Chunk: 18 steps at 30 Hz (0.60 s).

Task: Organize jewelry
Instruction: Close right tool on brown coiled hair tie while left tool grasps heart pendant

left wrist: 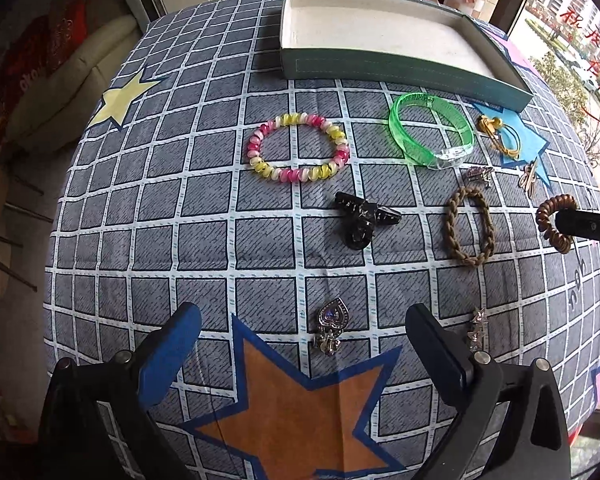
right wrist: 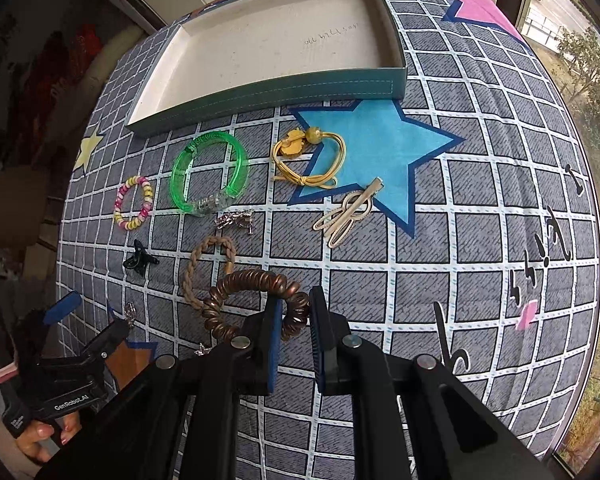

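Pinching the brown coil hair tie [right wrist: 256, 300] at its right edge, the right gripper [right wrist: 296, 316] has its jaws drawn narrow, the blue pads pressing a few loops between them while the rest of the ring lies on the checked tablecloth [right wrist: 480, 240]. Just beside the coil, touching or nearly so, sits the braided tan band [right wrist: 208, 268]; a lift that drags sideways could snag it and pull it along.

The left gripper [left wrist: 304, 344] stands wide, nothing between its pads, straddling a heart-shaped jewelled piece [left wrist: 331, 330] that lies on the cloth at the tip of the orange star. A small star-shaped sparkly clip [left wrist: 477, 330] rests close outside its right finger (close enough, I judge, to be nudged if the jaws come down crooked).

Farther out lie the black claw clip [left wrist: 362, 220], the pink-and-yellow coil bracelet [left wrist: 300, 148], the green translucent bangle [left wrist: 432, 132], the yellow cord tie [right wrist: 312, 156] and a pale hair clip [right wrist: 348, 212]. Beyond them all the open teal box [right wrist: 260, 92] waits empty near the far edge of the table.

Risks as I read them: the coil is springy and gripped only at its rim, so it could stretch, swing or slip free on the way to the box; the heart piece is small and flat, and closing pads might skate over it or push it aside.
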{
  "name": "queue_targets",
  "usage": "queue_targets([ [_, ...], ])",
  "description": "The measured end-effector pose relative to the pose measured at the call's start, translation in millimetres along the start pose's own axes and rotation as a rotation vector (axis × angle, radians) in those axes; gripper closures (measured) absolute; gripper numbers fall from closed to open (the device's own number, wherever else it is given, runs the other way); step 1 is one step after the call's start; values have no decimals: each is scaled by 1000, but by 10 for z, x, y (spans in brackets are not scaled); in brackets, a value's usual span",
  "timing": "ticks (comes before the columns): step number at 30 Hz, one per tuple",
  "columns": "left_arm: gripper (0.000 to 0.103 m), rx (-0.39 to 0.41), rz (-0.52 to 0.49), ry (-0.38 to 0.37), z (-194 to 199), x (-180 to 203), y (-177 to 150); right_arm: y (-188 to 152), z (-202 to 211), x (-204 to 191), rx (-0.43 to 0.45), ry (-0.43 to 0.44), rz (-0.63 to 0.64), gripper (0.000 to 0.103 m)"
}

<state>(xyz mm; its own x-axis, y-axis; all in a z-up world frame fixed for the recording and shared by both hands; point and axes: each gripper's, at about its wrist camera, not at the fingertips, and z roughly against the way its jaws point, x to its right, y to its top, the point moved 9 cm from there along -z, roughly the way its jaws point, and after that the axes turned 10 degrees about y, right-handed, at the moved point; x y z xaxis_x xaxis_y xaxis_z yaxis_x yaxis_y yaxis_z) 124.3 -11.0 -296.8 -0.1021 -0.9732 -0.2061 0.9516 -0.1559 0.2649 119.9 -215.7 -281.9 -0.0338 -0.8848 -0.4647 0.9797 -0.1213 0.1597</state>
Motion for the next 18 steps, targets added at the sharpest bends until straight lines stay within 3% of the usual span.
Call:
queue_targets([
  [1, 0, -7, -6, -6, -41, 16, -11, -9, 3, -3, 0, -1, 0, 88],
  [4, 18, -49, -34, -18, -177, 50, -84, -16, 33, -16, 5, -6, 8, 88],
  [6, 23, -30, -21, -48, -157, 55, -80, -20, 47, -18, 9, -8, 13, 88],
  [7, 32, -21, -33, -55, -136, 70, -75, -21, 49, -19, 9, -8, 13, 88],
  [8, 53, -4, -48, -59, -110, 83, -60, -30, 49, -17, 8, -8, 11, 88],
  [10, 73, 4, -81, -63, -67, 128, -71, -46, 43, -13, 7, -7, 6, 88],
  [18, 73, -2, 33, -167, 157, 49, 87, 3, 102, -38, 21, -2, 10, 88],
])
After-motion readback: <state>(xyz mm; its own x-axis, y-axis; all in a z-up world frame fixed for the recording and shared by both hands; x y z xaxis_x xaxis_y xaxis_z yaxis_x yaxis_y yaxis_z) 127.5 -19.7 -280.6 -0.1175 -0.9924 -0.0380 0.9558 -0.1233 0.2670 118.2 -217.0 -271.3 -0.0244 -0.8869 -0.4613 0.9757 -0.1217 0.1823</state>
